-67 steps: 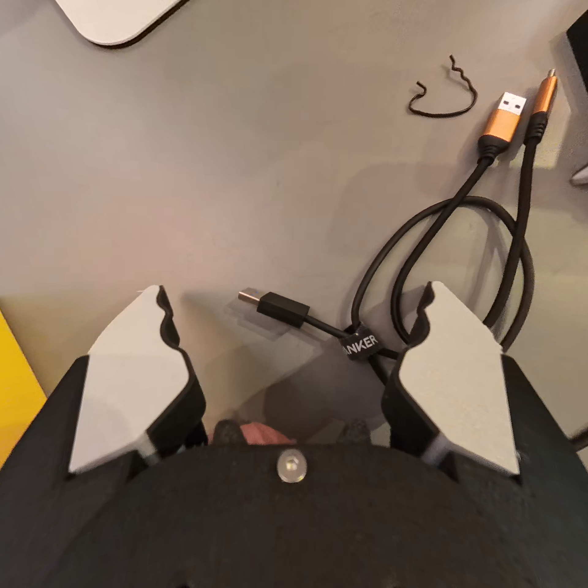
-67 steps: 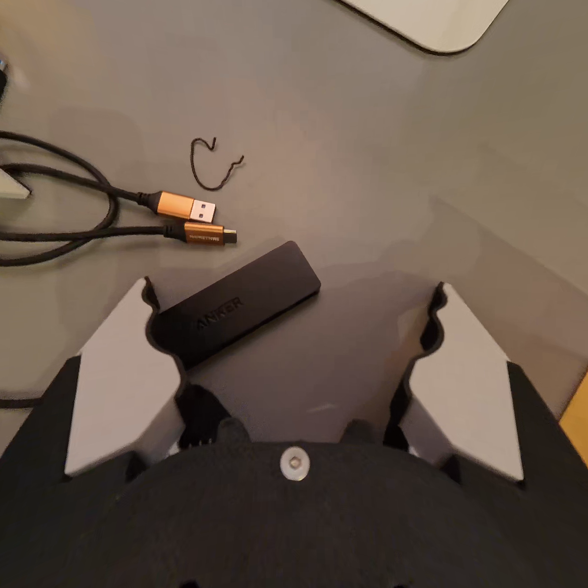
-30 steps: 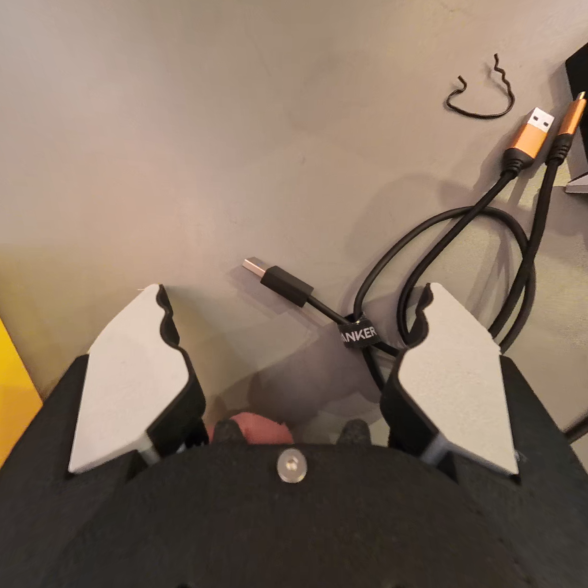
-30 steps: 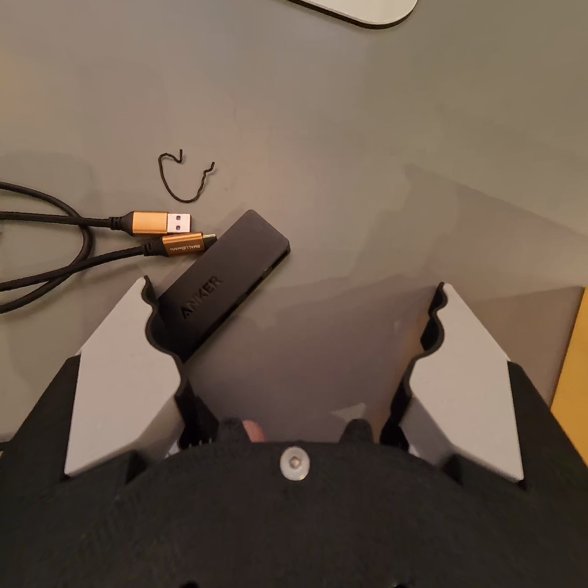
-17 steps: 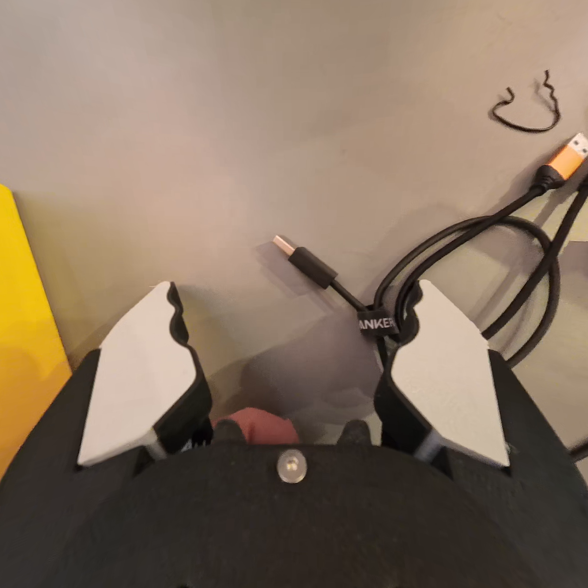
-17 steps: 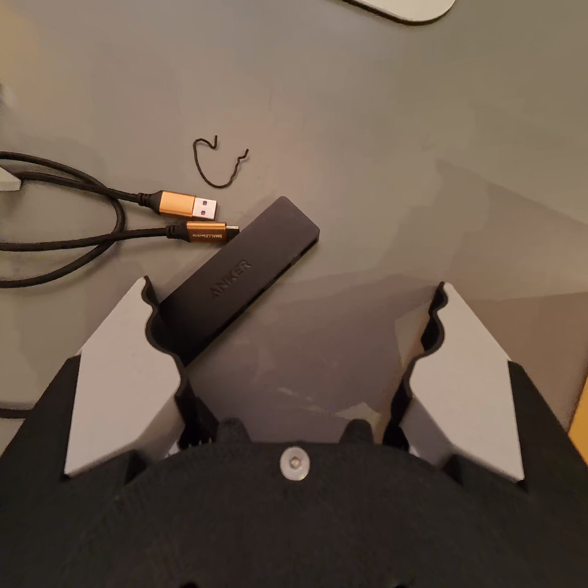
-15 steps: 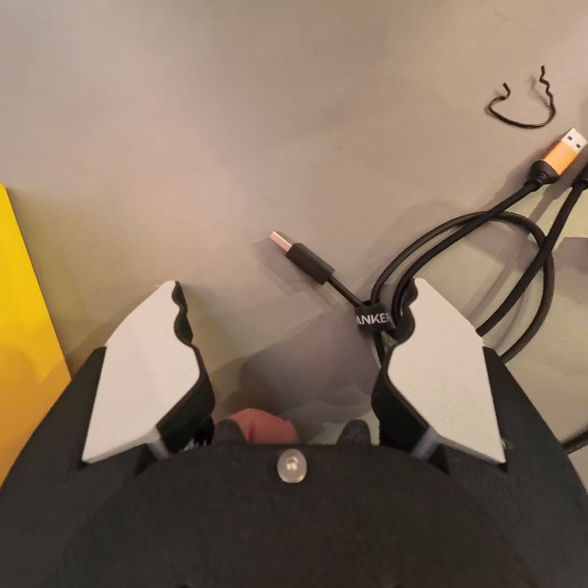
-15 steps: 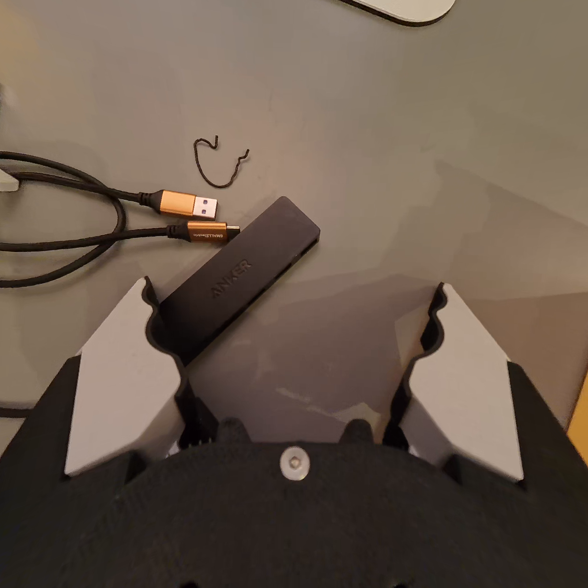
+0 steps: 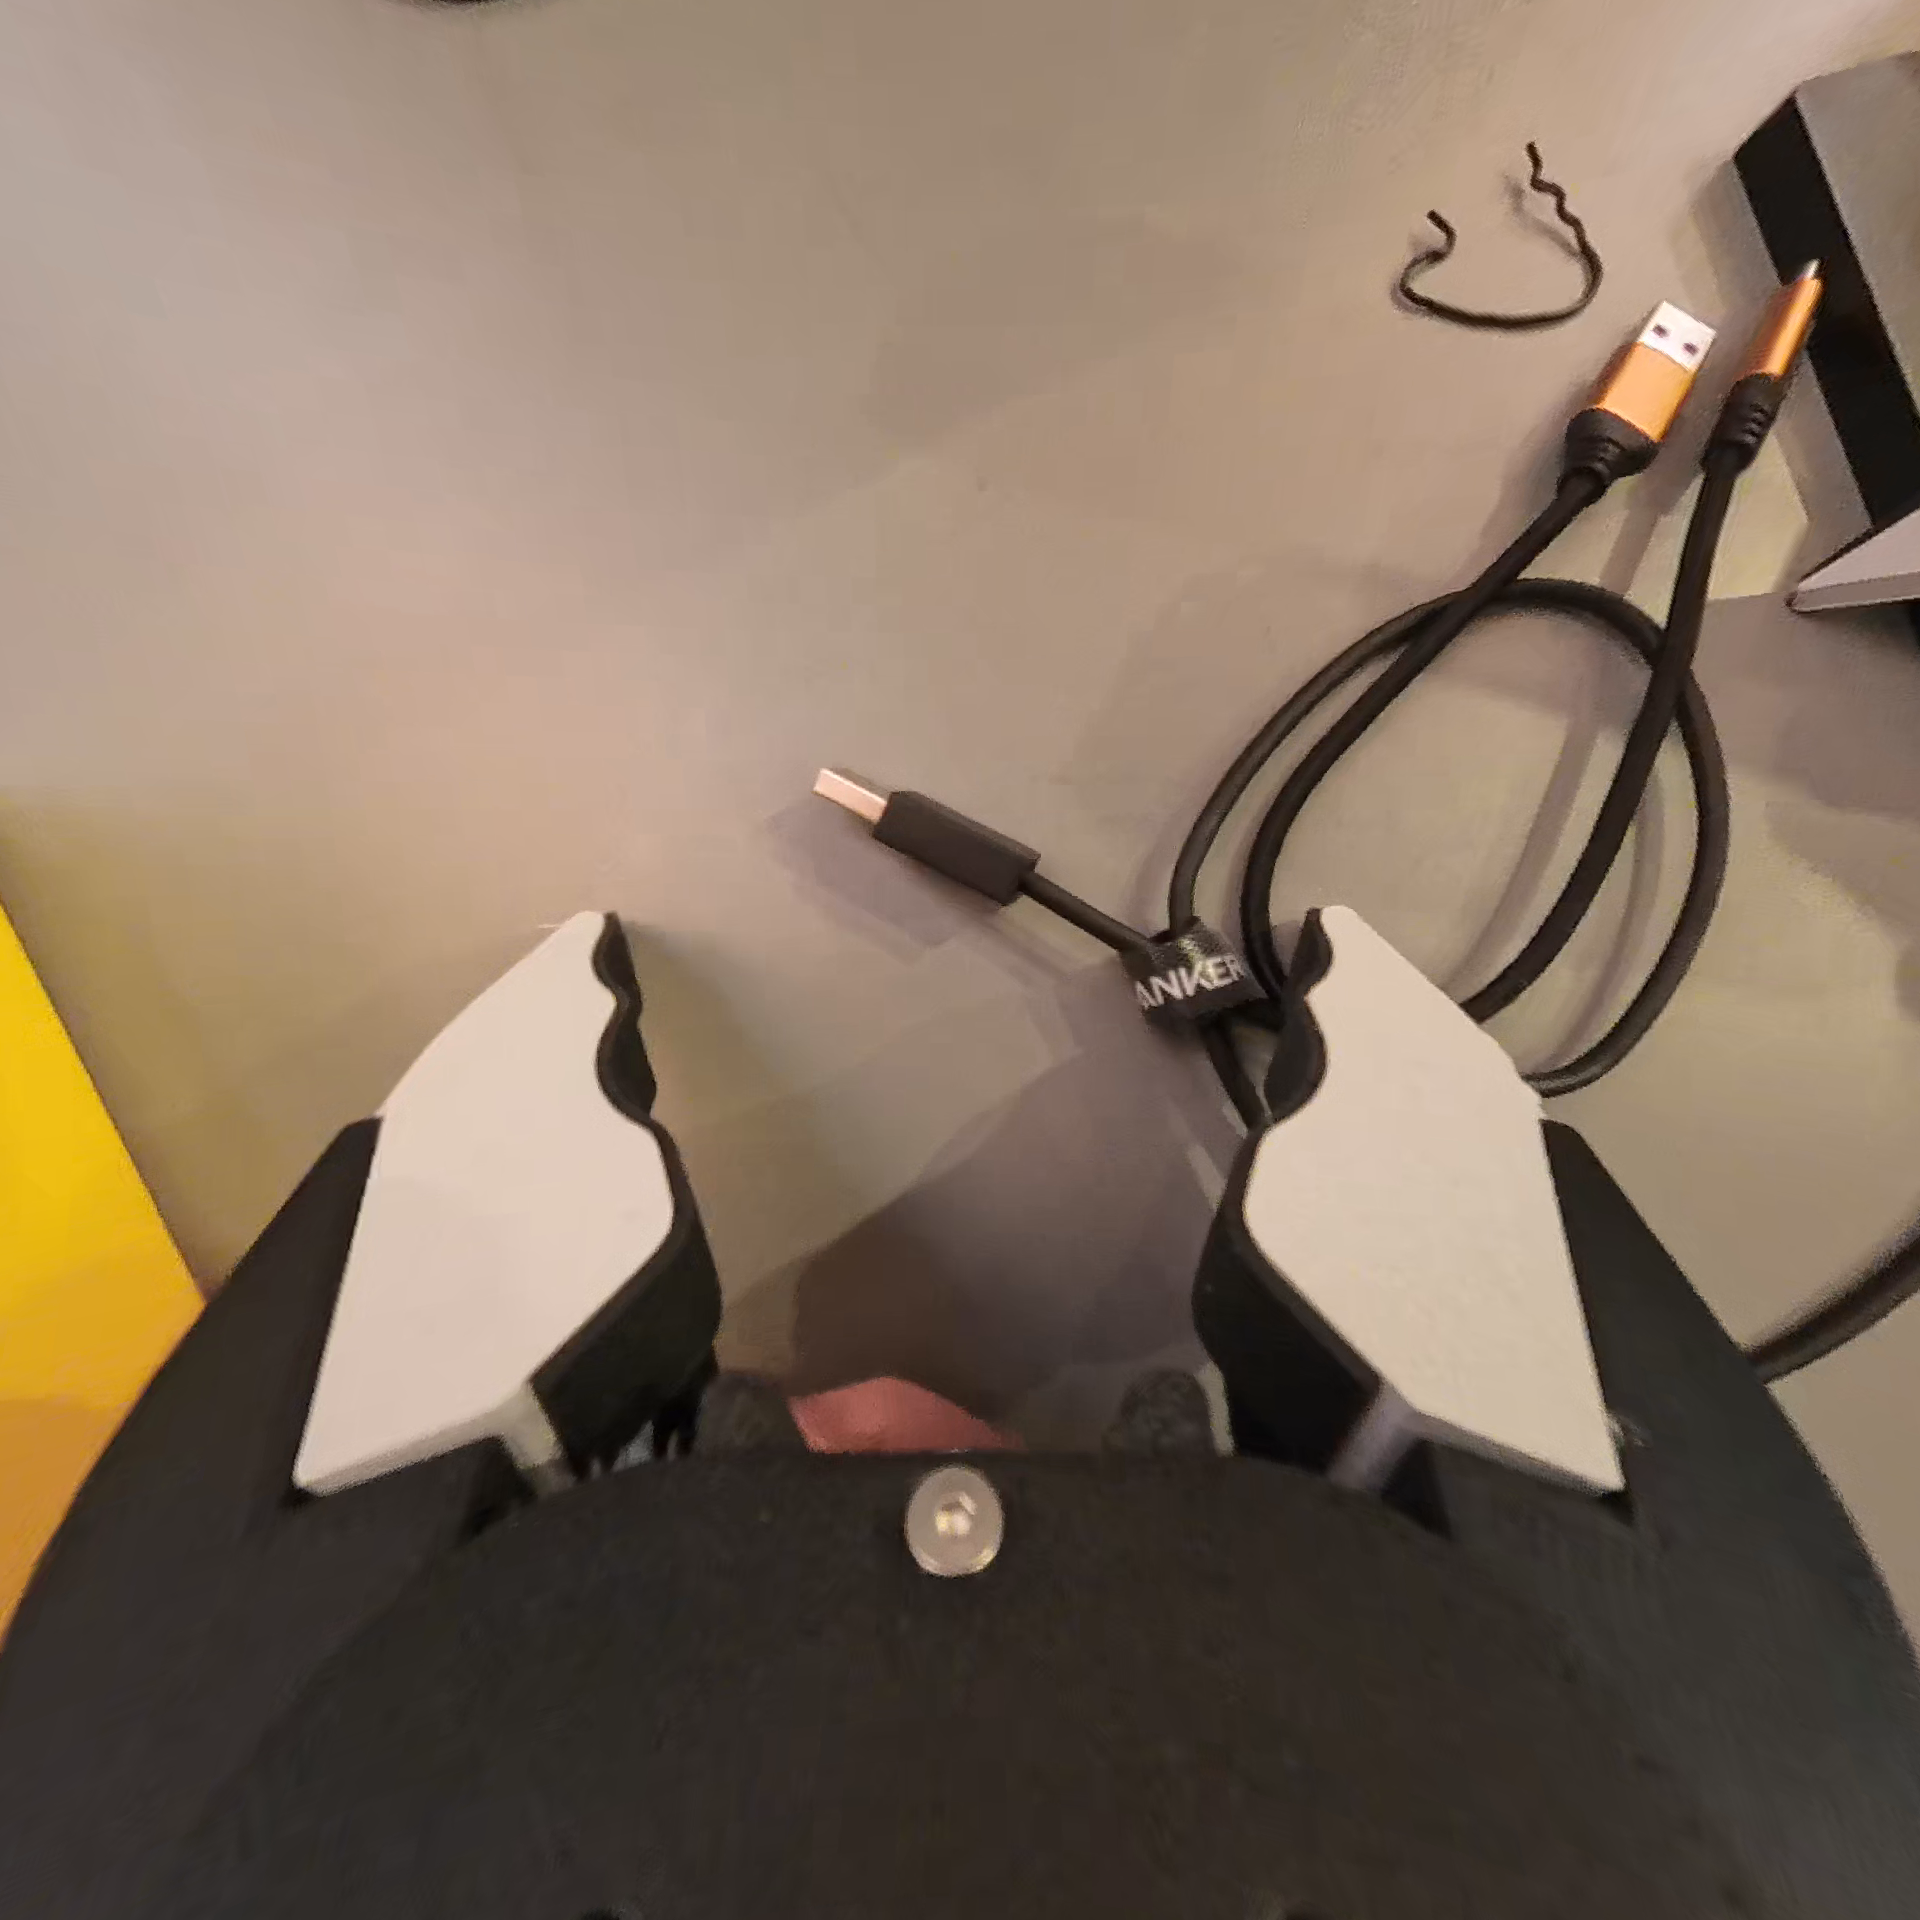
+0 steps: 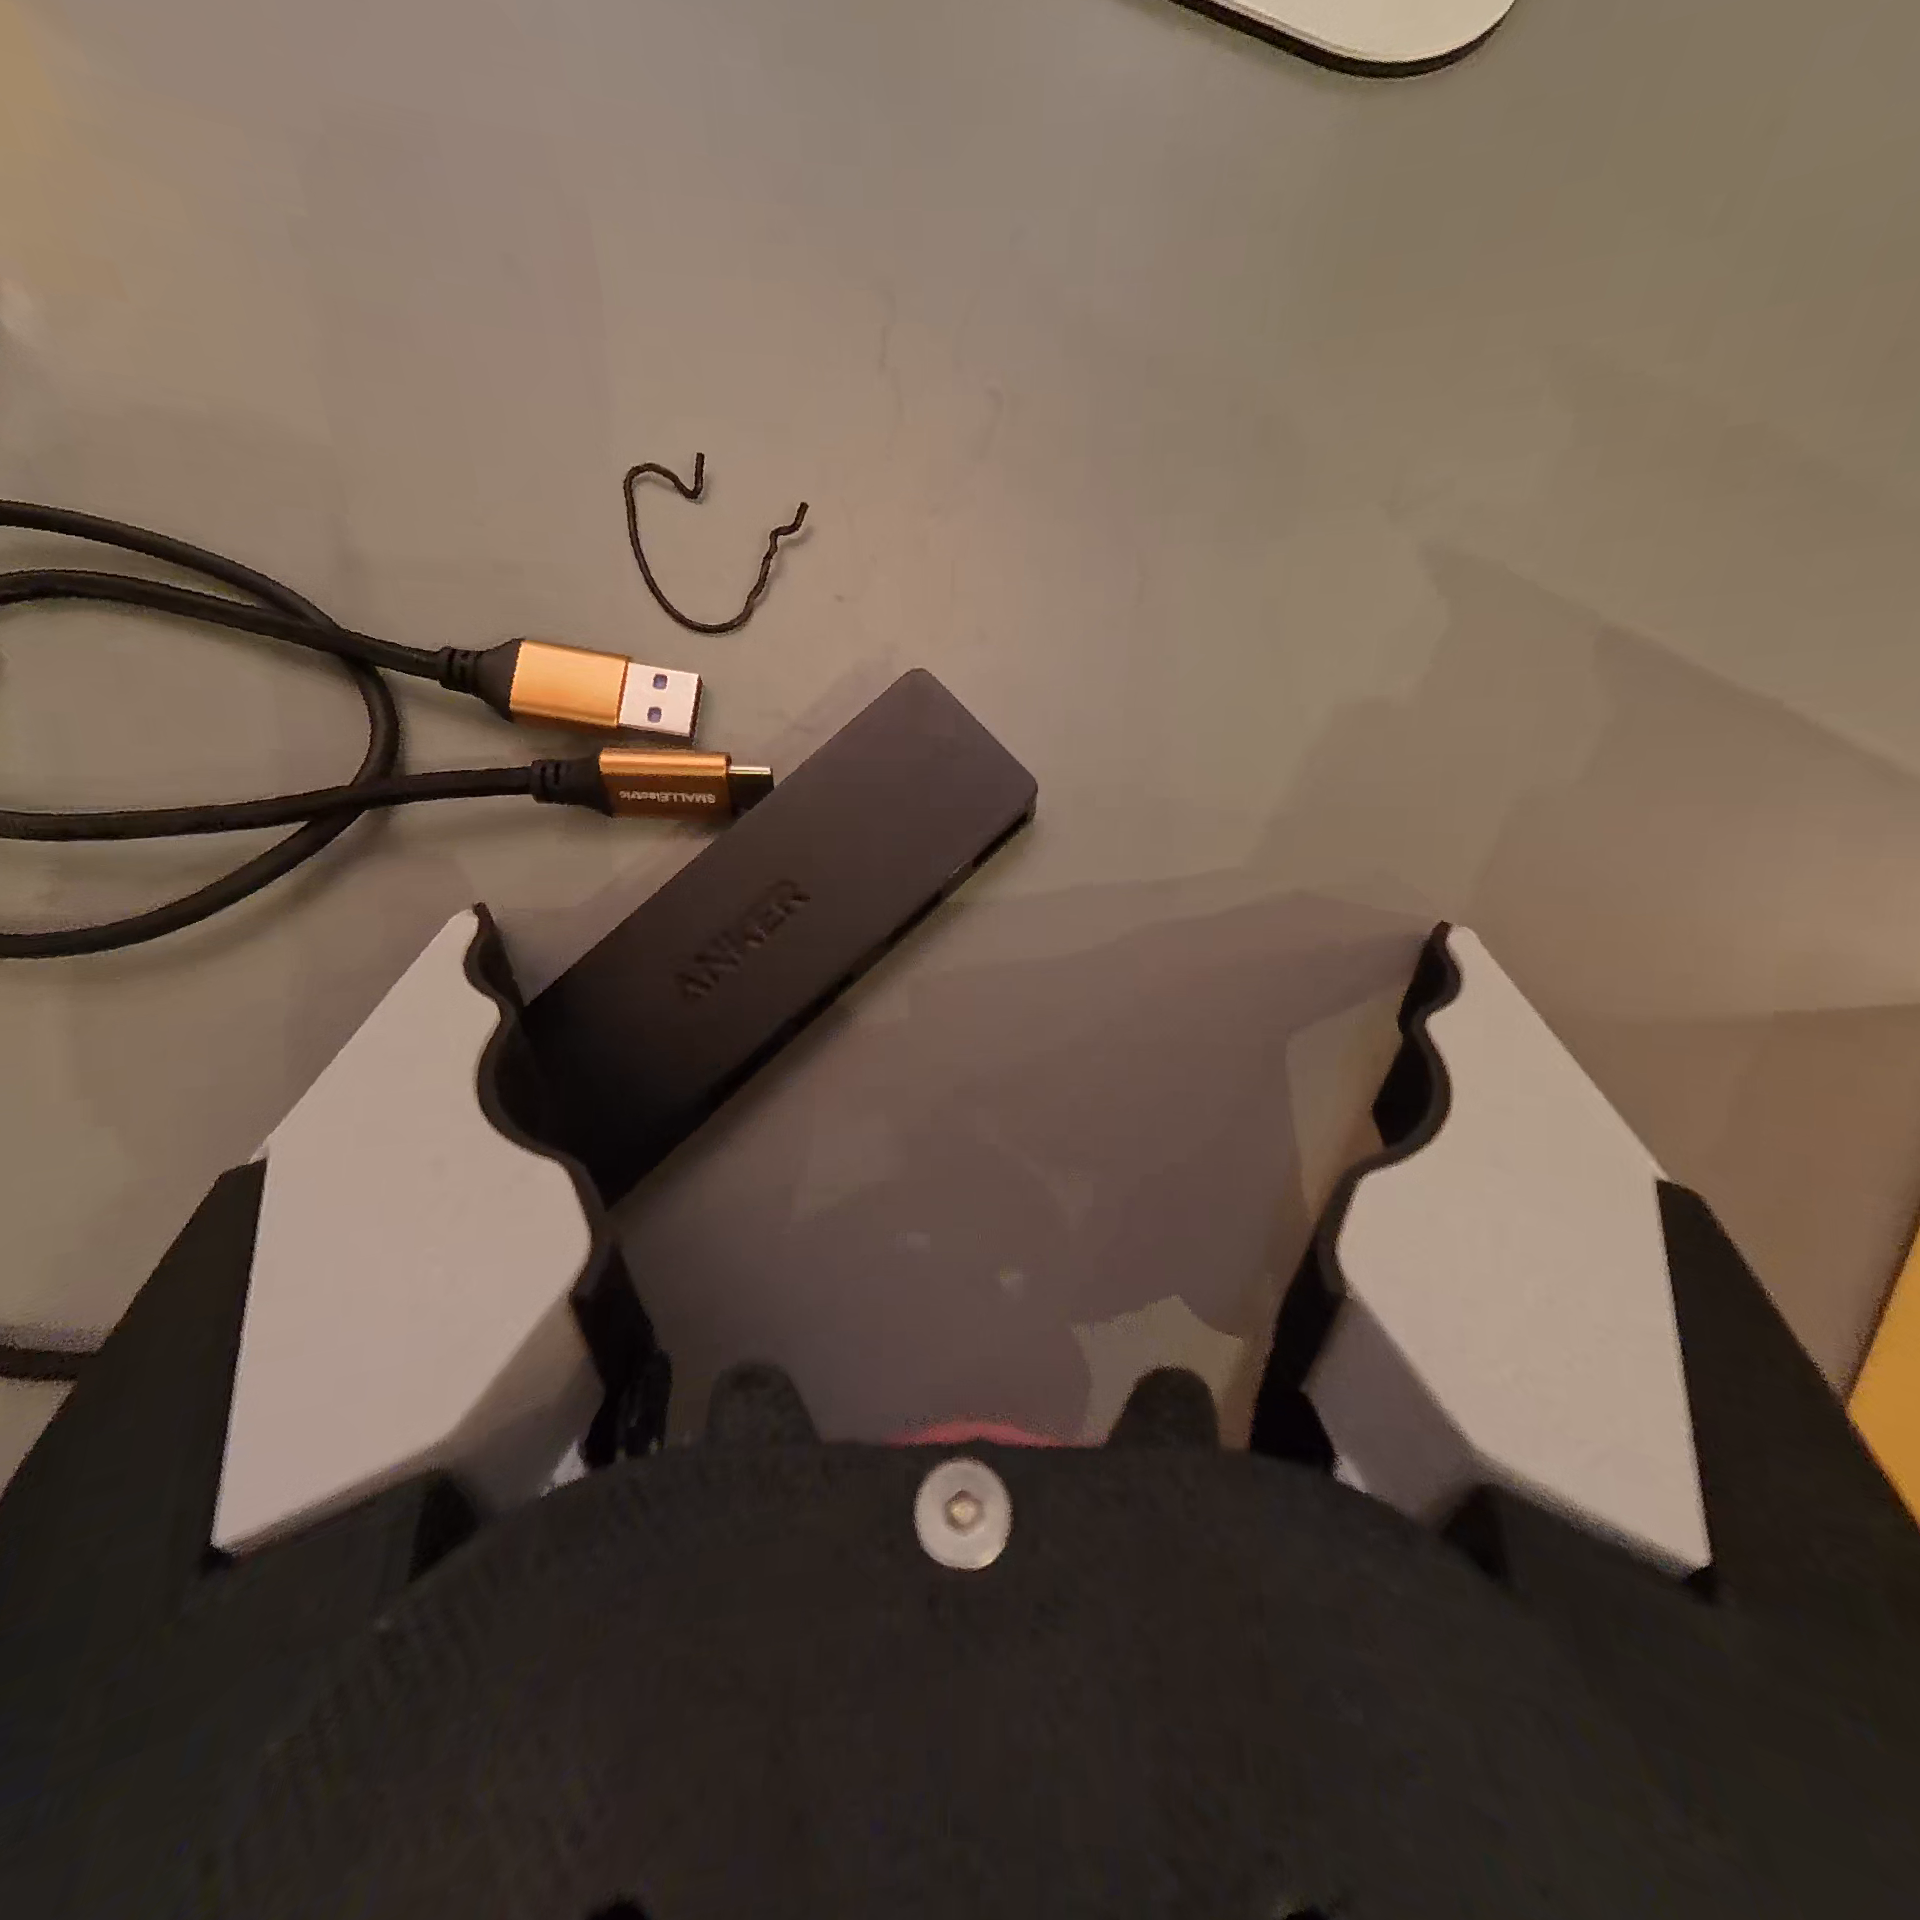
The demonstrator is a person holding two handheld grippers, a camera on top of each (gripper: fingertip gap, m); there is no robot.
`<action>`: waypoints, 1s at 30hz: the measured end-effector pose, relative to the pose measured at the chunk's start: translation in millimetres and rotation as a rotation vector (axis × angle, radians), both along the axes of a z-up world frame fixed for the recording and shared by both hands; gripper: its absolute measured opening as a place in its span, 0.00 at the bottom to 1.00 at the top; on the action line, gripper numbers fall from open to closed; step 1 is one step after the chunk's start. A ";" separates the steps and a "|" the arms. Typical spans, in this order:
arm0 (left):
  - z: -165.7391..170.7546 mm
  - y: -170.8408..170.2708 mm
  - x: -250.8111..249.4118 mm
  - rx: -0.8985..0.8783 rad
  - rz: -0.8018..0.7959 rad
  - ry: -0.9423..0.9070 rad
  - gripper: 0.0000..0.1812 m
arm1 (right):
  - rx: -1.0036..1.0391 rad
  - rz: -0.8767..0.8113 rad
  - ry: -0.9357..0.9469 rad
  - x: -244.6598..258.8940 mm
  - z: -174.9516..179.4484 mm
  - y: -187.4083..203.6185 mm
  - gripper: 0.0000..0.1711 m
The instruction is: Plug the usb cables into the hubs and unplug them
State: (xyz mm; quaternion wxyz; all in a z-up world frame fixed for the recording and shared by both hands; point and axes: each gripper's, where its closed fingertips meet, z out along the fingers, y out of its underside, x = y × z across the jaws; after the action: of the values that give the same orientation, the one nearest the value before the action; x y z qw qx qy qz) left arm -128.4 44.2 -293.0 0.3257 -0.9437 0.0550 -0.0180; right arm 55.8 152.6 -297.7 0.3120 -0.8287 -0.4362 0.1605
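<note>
Nothing is plugged in as far as these views show: the black USB hub (image 10: 790,925) lies flat on the grey surface (image 10: 1195,416) with no cable seated in it, and both tools are empty, so the whole cycle of plugging and unplugging appears to lie ahead. The left tool (image 9: 961,930) is spread wide and holds nothing; the hub's own black USB-A plug (image 9: 930,833) lies on the surface just ahead of its opening, pointing away to the left, with its thin lead running back under a black strap (image 9: 1188,979) beside the right-hand finger. The right tool (image 10: 961,935) is likewise spread wide and empty; the hub lies diagonally, its near end tucked against the inner edge of that tool's left finger and its far end reaching ahead of the fingertips. Relative to the hub, the braided cable's gold USB-A plug (image 10: 592,689) lies just to its left, apart from it, and the gold USB-C plug (image 10: 675,788) lies closer, its tip almost or just touching the hub's long side. A loose black twist tie (image 10: 707,561) sits beyond the hub's left side, and a white pad's corner (image 10: 1351,26) shows at the far edge of the surface.
</note>
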 end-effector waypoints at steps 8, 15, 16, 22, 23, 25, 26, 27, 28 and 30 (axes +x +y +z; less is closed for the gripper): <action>31.6 7.6 -6.9 0.159 -0.059 -0.045 0.37 | -0.098 0.049 0.290 0.6 35.0 -2.1 0.37; 85.2 13.3 36.2 0.298 -0.337 -0.086 0.16 | -0.001 0.195 0.351 16.3 72.0 -16.3 0.00; 82.5 14.6 46.1 0.270 -0.380 -0.075 0.18 | 0.008 0.218 0.322 17.4 67.3 -20.7 0.00; 51.5 38.8 93.9 0.147 -0.547 -0.007 0.31 | 0.004 0.286 0.229 14.8 46.9 -32.6 0.05; 49.9 46.5 96.7 0.149 -0.566 0.021 0.28 | 0.006 0.285 0.229 13.4 46.5 -32.2 0.06; 43.5 61.7 97.9 0.107 -0.610 0.061 0.22 | 0.019 0.279 0.235 11.6 47.7 -30.0 0.05; 41.2 71.4 97.3 0.095 -0.626 0.073 0.19 | 0.041 0.278 0.226 11.8 48.1 -27.7 0.05; 39.4 81.0 96.1 0.084 -0.639 0.083 0.17 | 0.060 0.273 0.216 12.0 48.5 -25.1 0.05; 38.7 91.1 94.0 0.077 -0.639 0.097 0.15 | 0.067 0.274 0.215 11.7 49.1 -24.1 0.06; 32.2 106.3 92.3 0.038 -0.649 0.098 0.14 | 0.078 0.290 0.210 11.5 49.4 -24.0 0.07</action>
State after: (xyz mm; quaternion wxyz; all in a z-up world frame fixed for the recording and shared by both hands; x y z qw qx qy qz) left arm -36.1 150.5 -260.7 0.3175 -0.8705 0.3686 -0.0743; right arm 67.2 128.6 -248.3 0.3614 -0.7232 -0.5218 0.2723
